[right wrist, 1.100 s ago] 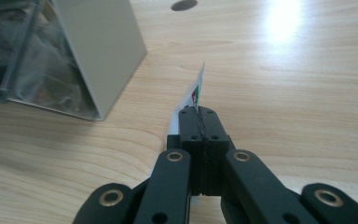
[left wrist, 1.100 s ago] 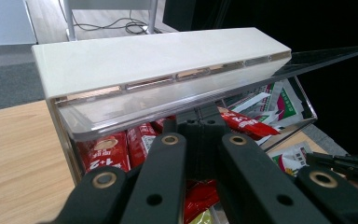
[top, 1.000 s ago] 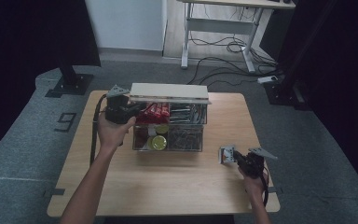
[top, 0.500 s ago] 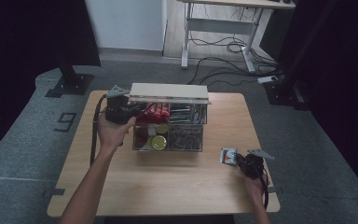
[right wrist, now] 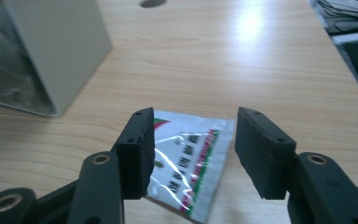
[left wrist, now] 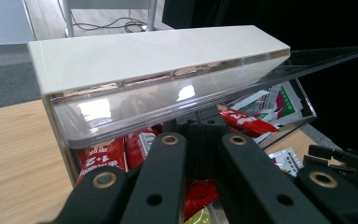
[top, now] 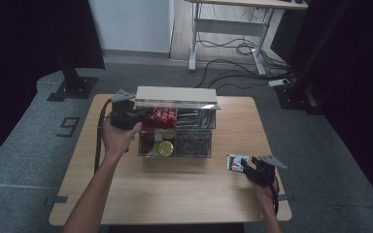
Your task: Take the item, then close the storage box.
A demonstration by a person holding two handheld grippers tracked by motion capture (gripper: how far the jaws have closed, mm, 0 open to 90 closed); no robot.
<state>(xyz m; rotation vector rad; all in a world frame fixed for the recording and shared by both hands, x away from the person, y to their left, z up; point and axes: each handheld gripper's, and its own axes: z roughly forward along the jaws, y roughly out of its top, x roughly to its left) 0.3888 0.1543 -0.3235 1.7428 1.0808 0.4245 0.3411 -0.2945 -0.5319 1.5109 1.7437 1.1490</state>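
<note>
A clear box with a white lid stands mid-table, its lid raised. My left gripper is at the box's left top corner. Its jaws are shut on the clear front lip of the lid. Red packets lie inside beneath it. My right gripper is low over the table, right of the box. Its jaws have just been opening and now stand apart. A silver sachet with green and red print lies flat on the wood between them, untouched by the pads.
Inside the box are red packets, a yellow-lidded jar and more sachets. The box's grey side wall rises left of the right gripper. Bare wood runs along the table's front. A desk frame and cables lie on the floor behind.
The right gripper's jaws have spread apart and the silver sachet now rests free on the table. The left hand and the lid have not moved.
</note>
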